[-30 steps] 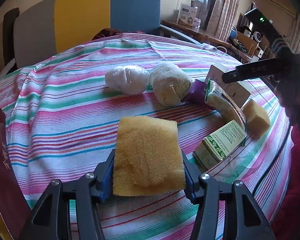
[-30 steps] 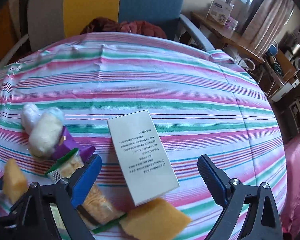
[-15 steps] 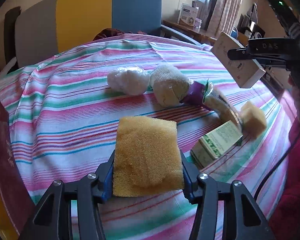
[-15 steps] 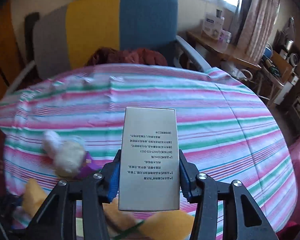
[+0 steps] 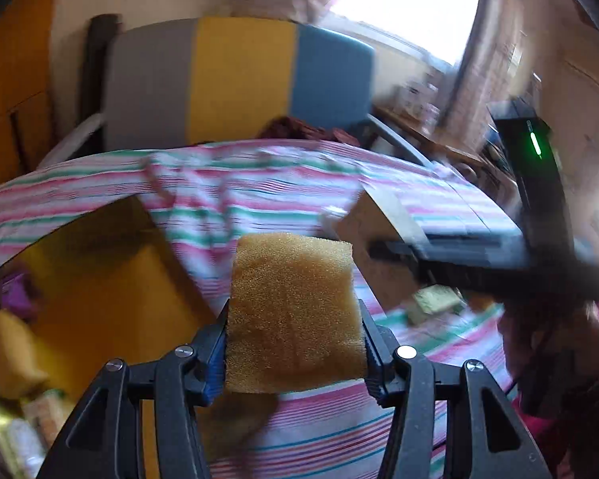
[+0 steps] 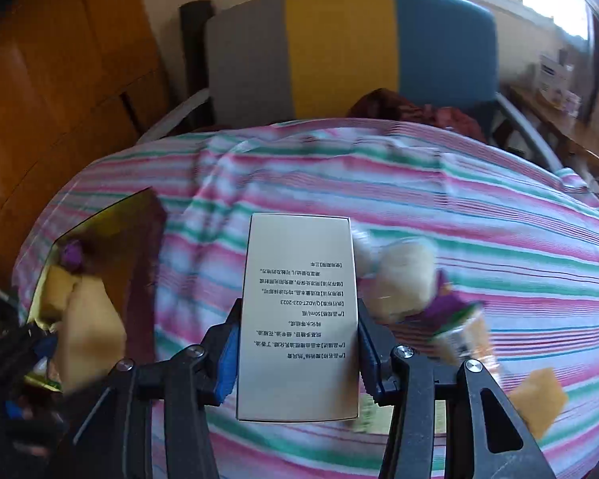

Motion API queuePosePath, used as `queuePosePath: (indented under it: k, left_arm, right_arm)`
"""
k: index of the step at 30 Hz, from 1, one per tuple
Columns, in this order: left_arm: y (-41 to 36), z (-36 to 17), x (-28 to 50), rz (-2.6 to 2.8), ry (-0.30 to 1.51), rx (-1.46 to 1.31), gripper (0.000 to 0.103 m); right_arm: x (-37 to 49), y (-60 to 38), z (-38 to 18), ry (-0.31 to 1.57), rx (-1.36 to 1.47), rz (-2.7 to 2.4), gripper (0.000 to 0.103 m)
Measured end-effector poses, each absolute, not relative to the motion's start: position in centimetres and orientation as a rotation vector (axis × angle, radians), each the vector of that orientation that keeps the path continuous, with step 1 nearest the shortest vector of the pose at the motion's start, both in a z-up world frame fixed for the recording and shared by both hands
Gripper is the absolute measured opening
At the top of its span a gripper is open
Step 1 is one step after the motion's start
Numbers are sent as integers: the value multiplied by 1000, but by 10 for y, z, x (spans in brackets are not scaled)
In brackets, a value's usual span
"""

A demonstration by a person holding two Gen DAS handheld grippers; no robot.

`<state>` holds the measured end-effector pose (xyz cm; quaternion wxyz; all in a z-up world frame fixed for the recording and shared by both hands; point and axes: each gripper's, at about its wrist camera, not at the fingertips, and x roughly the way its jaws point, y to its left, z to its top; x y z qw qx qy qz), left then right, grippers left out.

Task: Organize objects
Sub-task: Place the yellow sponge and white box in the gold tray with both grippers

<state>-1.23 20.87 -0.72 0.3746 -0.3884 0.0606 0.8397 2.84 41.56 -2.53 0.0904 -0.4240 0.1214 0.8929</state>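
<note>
My left gripper (image 5: 293, 345) is shut on a yellow sponge (image 5: 293, 311) and holds it above the striped table, beside an open box with a yellow inside (image 5: 100, 291). My right gripper (image 6: 297, 355) is shut on a white printed carton (image 6: 299, 311) held in the air over the tablecloth. In the left wrist view the right gripper (image 5: 395, 253) and its carton (image 5: 383, 235) hang just right of the sponge. The box also shows in the right wrist view (image 6: 139, 215), with a yellow sponge (image 6: 56, 291) and a purple item (image 6: 72, 254) inside.
On the striped tablecloth (image 6: 459, 219) lie a cream wrapped bundle (image 6: 403, 275), a purple-topped packet (image 6: 455, 319) and a yellow sponge piece (image 6: 539, 399). A grey, yellow and blue chair (image 6: 347, 52) stands behind the table. A wooden cabinet (image 6: 52, 80) is at the left.
Both grippers swung left toward the box, each still holding its object. The open box has come into both views. The right gripper closed on the carton and lifted it a second ago.
</note>
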Motion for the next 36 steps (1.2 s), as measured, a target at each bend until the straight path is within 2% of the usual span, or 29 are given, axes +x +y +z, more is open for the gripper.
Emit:
queuePosePath:
  k: [8,17,19,22,25,28,36]
  left_arm:
    - [108,-23,-113,2348,17,-1250,55]
    - [68,-71,-213,2380,-118,-1518,57]
    - [64,-75,-218,2404,-114,-1521,58]
    - [61,-74,-221,2439,-131,-1505,72]
    - [55,-72,-221,2432,-163,-1507,77]
    - [43,-61,-219,2464,-218,-1466,77]
    - [18,-17,-165,2608,-134,-1263,76]
  right_arm:
    - [18,363,-52,288,-1381,2674,50]
    - [14,351,-66,274,-1426,2638,50]
    - [15,350,-67,274,-1430,2633,50]
    - [13,352,-70,270,-1440,2619,50]
    - [14,355,-73,279,-1448,2601,50]
    - [13,357,-74,293,-1446,2592,50]
    - [11,347,-41,265,-1337,2644,50]
